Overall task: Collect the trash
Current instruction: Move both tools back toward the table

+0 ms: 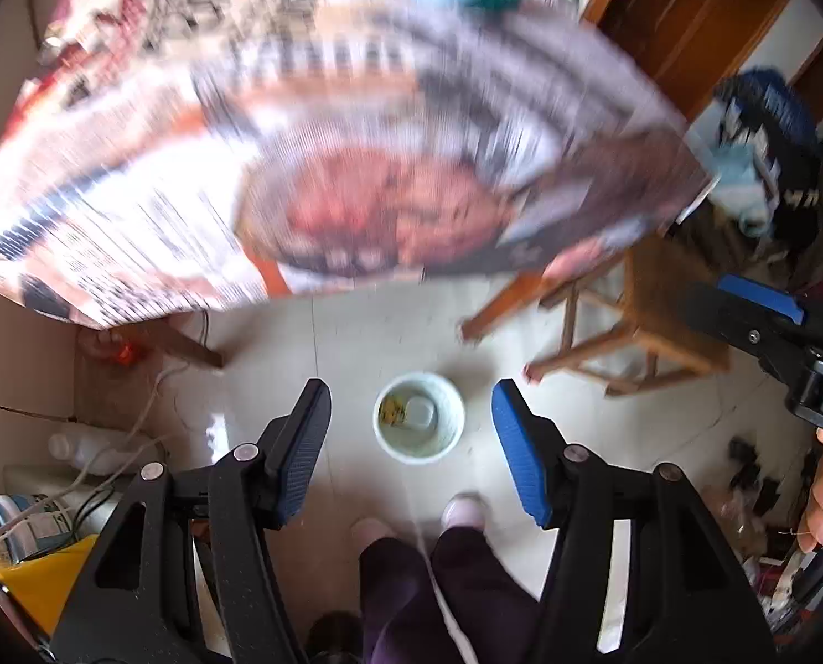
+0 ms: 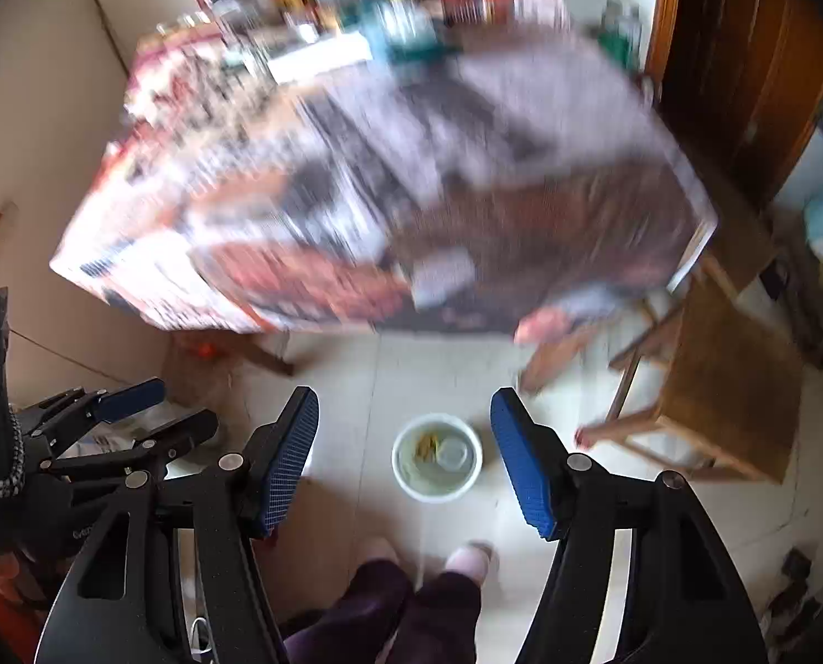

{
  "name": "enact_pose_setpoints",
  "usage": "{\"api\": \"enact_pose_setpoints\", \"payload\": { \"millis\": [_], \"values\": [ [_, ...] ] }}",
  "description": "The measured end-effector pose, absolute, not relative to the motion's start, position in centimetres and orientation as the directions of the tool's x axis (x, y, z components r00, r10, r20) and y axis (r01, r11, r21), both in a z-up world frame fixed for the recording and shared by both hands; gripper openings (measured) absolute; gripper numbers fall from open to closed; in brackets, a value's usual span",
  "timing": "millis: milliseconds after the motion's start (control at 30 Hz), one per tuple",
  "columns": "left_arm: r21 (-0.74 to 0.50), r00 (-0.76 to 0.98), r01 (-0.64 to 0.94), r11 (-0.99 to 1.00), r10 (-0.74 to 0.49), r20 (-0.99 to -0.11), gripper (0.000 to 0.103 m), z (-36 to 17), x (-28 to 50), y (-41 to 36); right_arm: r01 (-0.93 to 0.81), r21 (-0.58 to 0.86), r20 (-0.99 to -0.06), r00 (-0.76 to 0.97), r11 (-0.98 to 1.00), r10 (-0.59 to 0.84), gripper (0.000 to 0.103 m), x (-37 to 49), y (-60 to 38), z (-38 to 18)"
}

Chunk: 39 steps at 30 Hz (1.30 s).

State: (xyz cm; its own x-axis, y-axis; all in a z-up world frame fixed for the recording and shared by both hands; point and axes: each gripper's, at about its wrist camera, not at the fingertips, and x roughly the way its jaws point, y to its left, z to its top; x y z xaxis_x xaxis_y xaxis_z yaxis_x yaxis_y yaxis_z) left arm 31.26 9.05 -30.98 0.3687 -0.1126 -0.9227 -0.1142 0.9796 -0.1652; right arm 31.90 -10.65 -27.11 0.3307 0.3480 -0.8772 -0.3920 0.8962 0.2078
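Both the left tongs [image 1: 411, 426] and right tongs [image 2: 405, 445] gape wide, holding nothing, over bare floor [image 1: 356, 343] around the white bin [image 1: 419, 423], short of the desk [image 1: 300, 166] edge.

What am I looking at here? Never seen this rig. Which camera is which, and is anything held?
No robot arm: a person carries a handheld two-finger gripper in each hand, with a fisheye camera on each looking along its blue-padded fingers. One picture comes from the left gripper, the other from the right gripper. Both stand open and hold nothing. Between each pair of jaws, down on the tiled floor, sits a small round white bin with scraps inside. Above is a blurred table under printed paper, with a wooden stool beside it.
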Motion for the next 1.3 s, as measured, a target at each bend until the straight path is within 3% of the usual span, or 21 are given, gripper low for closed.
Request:
{"api": "enact_pose_setpoints", "payload": {
  "millis": [433, 600, 733, 833, 900, 1300],
  "values": [
    [-0.176, 0.641, -0.107, 0.978, -0.067, -0.764, 0.060, -13.5, 28.5, 11.7, -0.382, 0.180, -0.703, 0.594, 0.906, 0.391, 0.061, 28.3, -11.5, -11.3],
    [-0.154, 0.732, -0.061, 0.986, -0.061, -0.678, 0.067, -9.0, 27.6, 12.2, -0.383, 0.150, -0.643, 0.663, 0.912, 0.384, 0.061, 27.2, -11.1, -8.1],
    [-0.142, 0.766, -0.030, 0.989, -0.068, -0.639, 0.077, -7.0, 27.3, 12.3, -0.371, 0.128, -0.612, 0.700, 0.920, 0.368, 0.061, 26.4, -10.9, -6.7],
    [-0.144, 0.780, -0.018, 0.989, -0.076, -0.621, 0.093, -6.4, 27.4, 12.6, -0.346, 0.117, -0.588, 0.731, 0.931, 0.346, 0.083, 26.2, -11.0, -6.0],
    [-0.131, 0.787, -0.023, 0.991, -0.063, -0.614, 0.095, -6.1, 27.7, 12.6, -0.323, 0.116, -0.566, 0.755, 0.939, 0.329, 0.096, 26.3, -11.3, -5.8],
    [-0.128, 0.779, -0.076, 0.989, -0.021, -0.627, 0.095, -6.7, 35.7, 11.9, -0.346, 0.141, -0.552, 0.750, 0.927, 0.364, 0.098, 33.7, -12.7, -5.7]
  ]
}}
